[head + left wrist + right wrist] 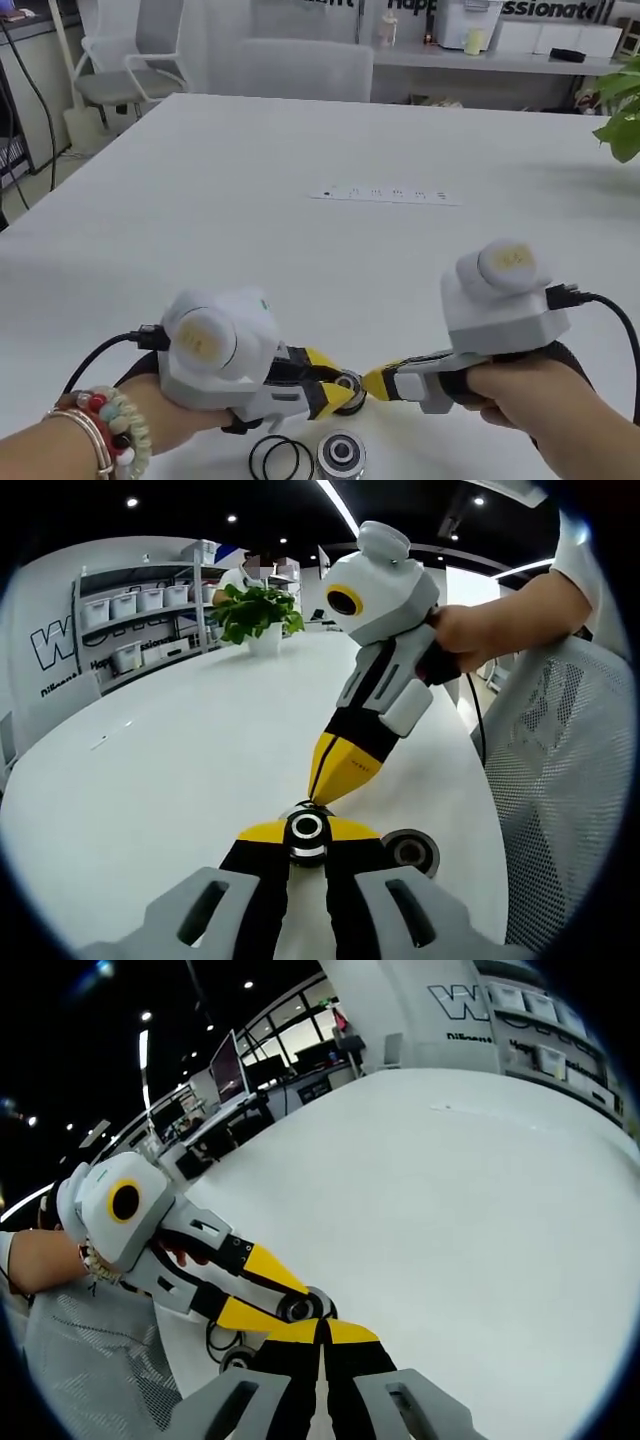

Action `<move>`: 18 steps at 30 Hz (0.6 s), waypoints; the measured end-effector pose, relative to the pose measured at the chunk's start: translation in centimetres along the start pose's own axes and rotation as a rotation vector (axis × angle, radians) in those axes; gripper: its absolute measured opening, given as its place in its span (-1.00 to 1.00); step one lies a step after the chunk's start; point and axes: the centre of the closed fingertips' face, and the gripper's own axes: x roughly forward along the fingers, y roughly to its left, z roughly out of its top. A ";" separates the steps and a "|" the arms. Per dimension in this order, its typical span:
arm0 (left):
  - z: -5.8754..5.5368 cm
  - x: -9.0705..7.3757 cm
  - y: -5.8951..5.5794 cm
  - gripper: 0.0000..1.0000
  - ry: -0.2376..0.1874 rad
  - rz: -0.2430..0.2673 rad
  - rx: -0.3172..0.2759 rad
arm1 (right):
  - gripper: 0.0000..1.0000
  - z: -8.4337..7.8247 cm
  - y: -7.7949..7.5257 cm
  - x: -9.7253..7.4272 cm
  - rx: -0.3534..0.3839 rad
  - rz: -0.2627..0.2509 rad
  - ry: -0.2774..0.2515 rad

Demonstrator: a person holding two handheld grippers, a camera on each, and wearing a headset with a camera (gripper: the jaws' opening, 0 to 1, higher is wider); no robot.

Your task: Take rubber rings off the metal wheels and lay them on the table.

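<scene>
Left tongs (306, 835) pinch metal wheel (298, 1307) just above counter (300, 250) near edge. Right tongs (321, 1328) pressed together, tip at wheel rim. Loose rubber rings (280, 458) below look thin, probably stretchy: hook outer edge, peel.

The table (300, 260) lies open up to the power strip (385, 195); rings (280, 458) and a wheel (342, 453) crowd its near edge.
</scene>
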 end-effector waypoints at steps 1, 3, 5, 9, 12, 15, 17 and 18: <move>0.0 0.0 0.0 -0.83 0.000 0.000 0.000 | -1.00 0.0 0.0 0.0 -0.006 -0.002 0.001; 0.0 0.0 0.0 -0.83 0.000 -0.001 0.000 | -1.00 0.0 0.0 0.0 -0.010 -0.004 0.003; 0.0 0.0 0.0 -0.83 0.000 0.001 0.001 | -1.00 0.0 0.0 0.0 -0.010 -0.004 0.002; 0.0 0.1 0.0 -0.83 -0.001 0.006 0.001 | -1.00 0.0 0.1 -0.1 -0.001 -0.001 0.000; 0.1 0.1 0.0 -0.83 -0.002 0.006 0.000 | -1.00 0.0 0.2 -0.1 -0.009 0.000 0.002; 0.1 0.2 0.0 -0.83 -0.003 0.007 0.000 | -1.00 0.1 0.2 -0.1 -0.020 -0.001 0.005; 0.1 0.2 0.0 -0.83 -0.004 0.007 0.000 | -1.00 0.1 0.3 -0.1 -0.021 0.000 0.007; 0.1 0.2 0.0 -0.83 -0.004 0.006 -0.001 | -1.00 0.1 0.3 -0.1 -0.023 0.000 0.008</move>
